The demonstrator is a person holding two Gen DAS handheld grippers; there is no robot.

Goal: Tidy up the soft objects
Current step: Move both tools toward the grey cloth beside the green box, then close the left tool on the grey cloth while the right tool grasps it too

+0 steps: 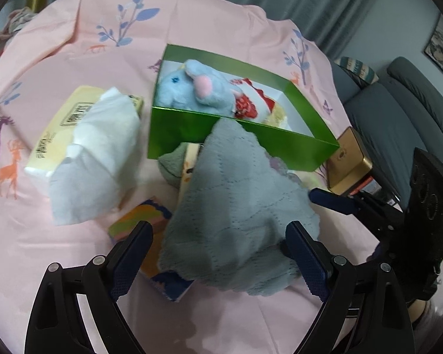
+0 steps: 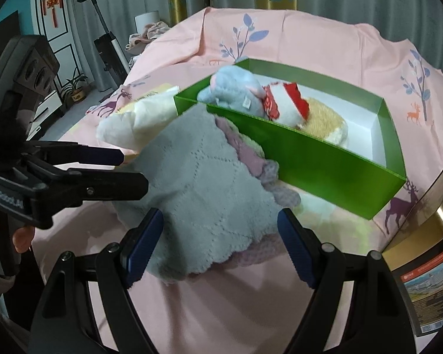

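A green box [image 1: 295,150] [image 2: 333,174] holds a blue plush elephant [image 1: 192,90] [image 2: 233,85], a red-and-white plush [image 1: 251,103] [image 2: 283,103] and a cream plush [image 2: 327,126]. A grey quilted cloth [image 1: 236,206] [image 2: 203,183] lies in front of the box, over a lilac cloth [image 2: 251,150]. My left gripper [image 1: 221,259] is open, its fingers on either side of the grey cloth. My right gripper [image 2: 221,247] is open too, straddling the cloth's near edge. Neither holds anything.
A yellow tissue pack with white tissue [image 1: 97,147] pulled out lies left of the box. A colourful small box [image 1: 138,221] lies under the cloth. A gold box [image 1: 348,162] [image 2: 422,259] sits to the right. A pink printed sheet [image 1: 44,236] covers the surface.
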